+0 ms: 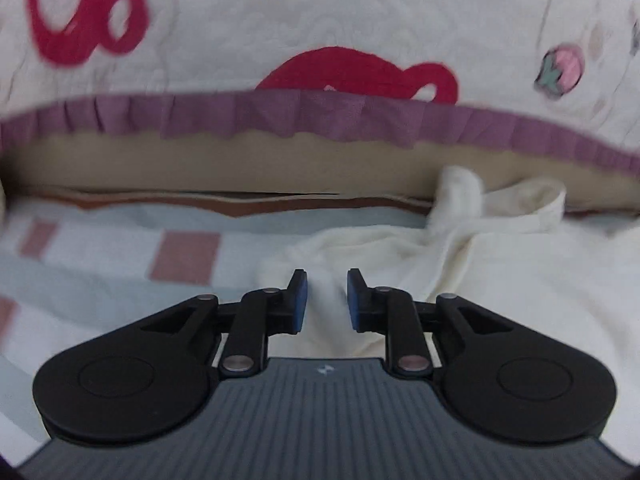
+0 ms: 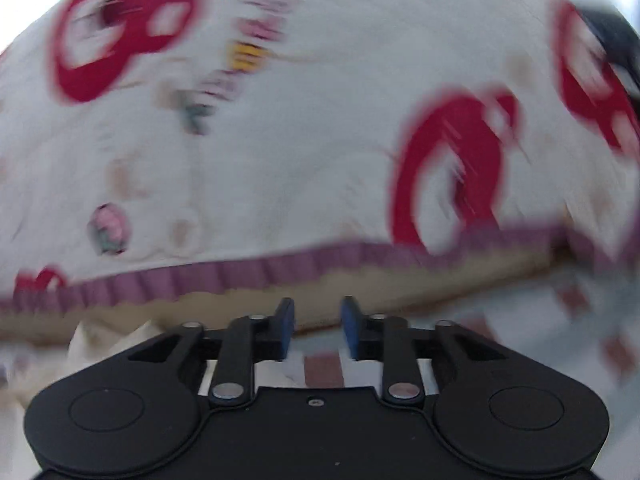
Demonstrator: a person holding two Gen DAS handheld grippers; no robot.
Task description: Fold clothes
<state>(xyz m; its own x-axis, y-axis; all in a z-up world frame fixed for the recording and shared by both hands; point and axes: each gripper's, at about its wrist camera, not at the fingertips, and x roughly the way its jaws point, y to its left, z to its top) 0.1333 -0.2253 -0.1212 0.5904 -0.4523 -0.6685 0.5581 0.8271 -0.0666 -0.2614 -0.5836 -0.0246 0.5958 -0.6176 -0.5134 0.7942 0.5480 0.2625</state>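
Left wrist view: the left gripper (image 1: pixel 327 296) stands parted, a ridge of the cream garment (image 1: pixel 460 264) between its pads (untouched), the rest spreading rightward. Right wrist view: the right gripper (image 2: pixel 317 326) gapes empty over the checked sheet (image 2: pixel 324 368); cream cloth lies lower left.

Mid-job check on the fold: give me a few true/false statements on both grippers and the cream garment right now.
1. The left gripper is open, with a ridge of the cream garment between its blue pads. True.
2. The right gripper is clamped on the garment. False: it is open, with nothing between its pads.
3. The garment lies flat and neatly folded. False: it lies rumpled.
4. A quilt with a purple ruffle lies ahead of both grippers. True.
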